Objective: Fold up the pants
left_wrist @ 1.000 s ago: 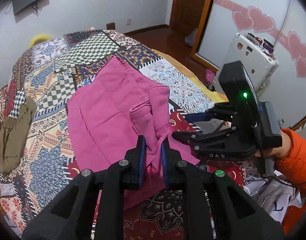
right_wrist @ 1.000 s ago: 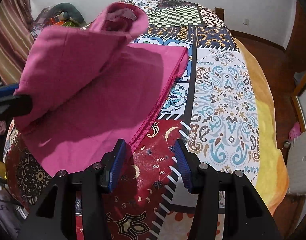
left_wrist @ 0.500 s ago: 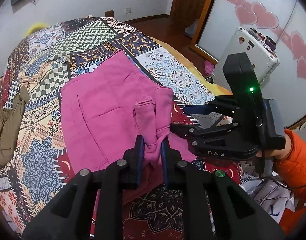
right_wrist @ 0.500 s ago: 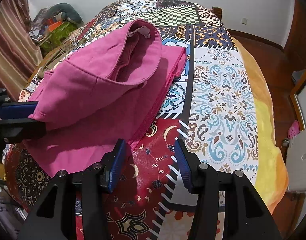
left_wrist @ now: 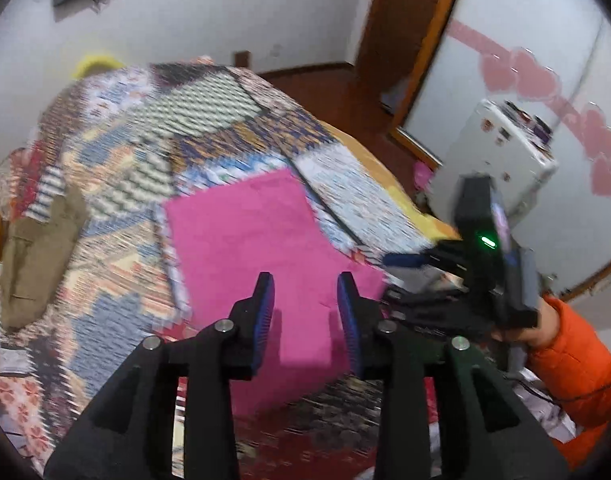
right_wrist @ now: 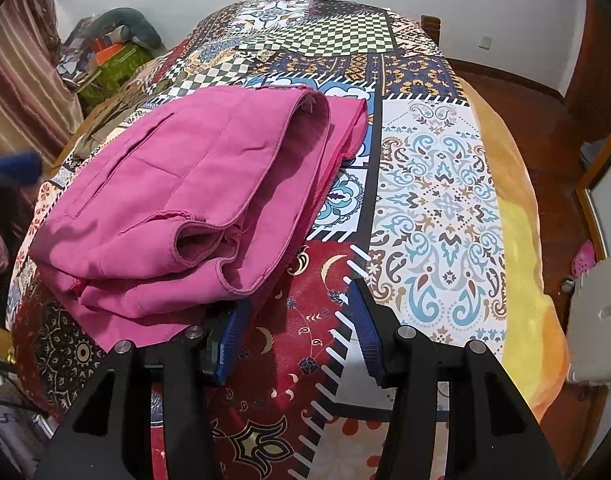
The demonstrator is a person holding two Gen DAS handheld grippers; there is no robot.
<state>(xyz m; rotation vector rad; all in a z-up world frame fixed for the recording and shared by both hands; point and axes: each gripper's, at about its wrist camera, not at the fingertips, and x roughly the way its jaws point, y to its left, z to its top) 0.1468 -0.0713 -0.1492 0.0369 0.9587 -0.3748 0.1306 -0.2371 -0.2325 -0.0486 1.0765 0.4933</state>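
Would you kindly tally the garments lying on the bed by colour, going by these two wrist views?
Pink: 1, the folded pink pants on the patchwork bedspread
Olive-brown: 1, an olive-brown garment lying apart on the far left side
Total: 2
Both the left gripper and the right gripper are open and hold neither.

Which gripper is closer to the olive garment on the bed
Left. The left gripper hangs open over the pink pants, with the olive garment off to its left. The right gripper sits at the pants' opposite edge, farther away.
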